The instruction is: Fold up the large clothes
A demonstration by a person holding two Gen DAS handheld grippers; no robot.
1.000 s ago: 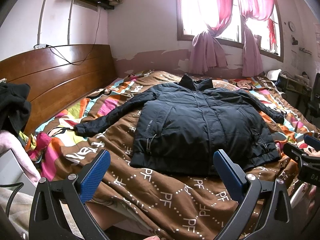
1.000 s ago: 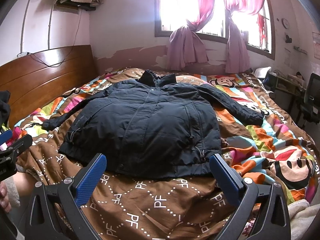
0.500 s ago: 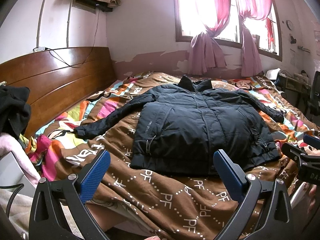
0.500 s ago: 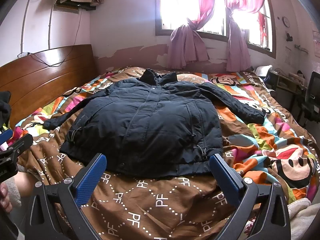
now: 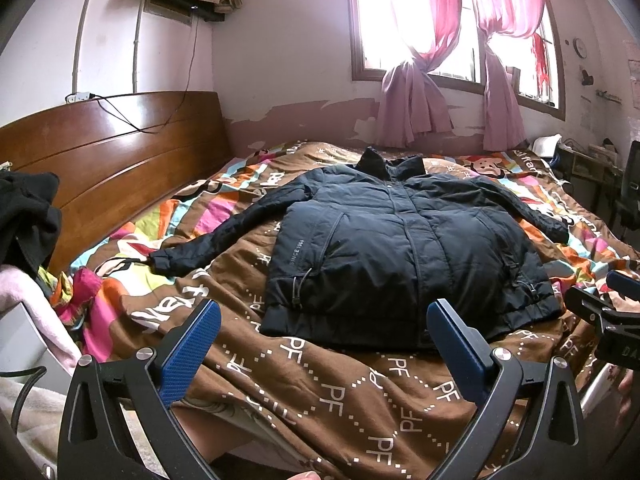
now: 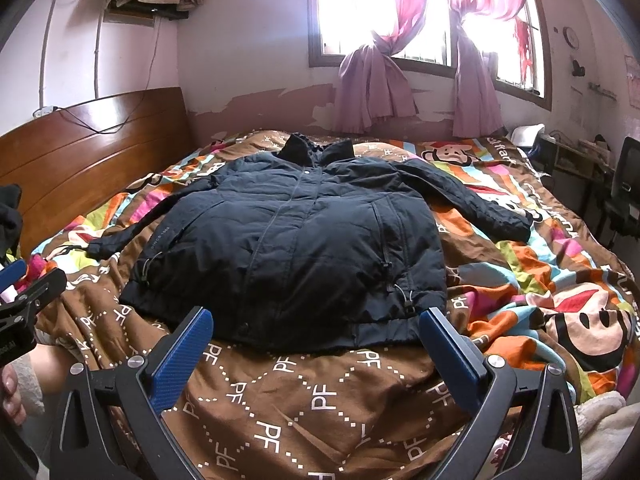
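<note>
Lying flat in the middle of the bed (image 5: 328,392), front up, is the dark jacket (image 5: 400,256), collar toward the far window (image 5: 400,20) and hem toward the near edge. Both sleeves spread out, the left one reaching toward the headboard (image 5: 104,160), the right one across the bright quilt (image 6: 540,288). The left gripper (image 5: 324,344) hangs over the near edge by the hem's left half, jaws wide apart, gripping nothing. The right gripper (image 6: 316,348) hangs beside it, nearer the hem's right corner, jaws equally spread and empty. Neither touches the jacket.
</note>
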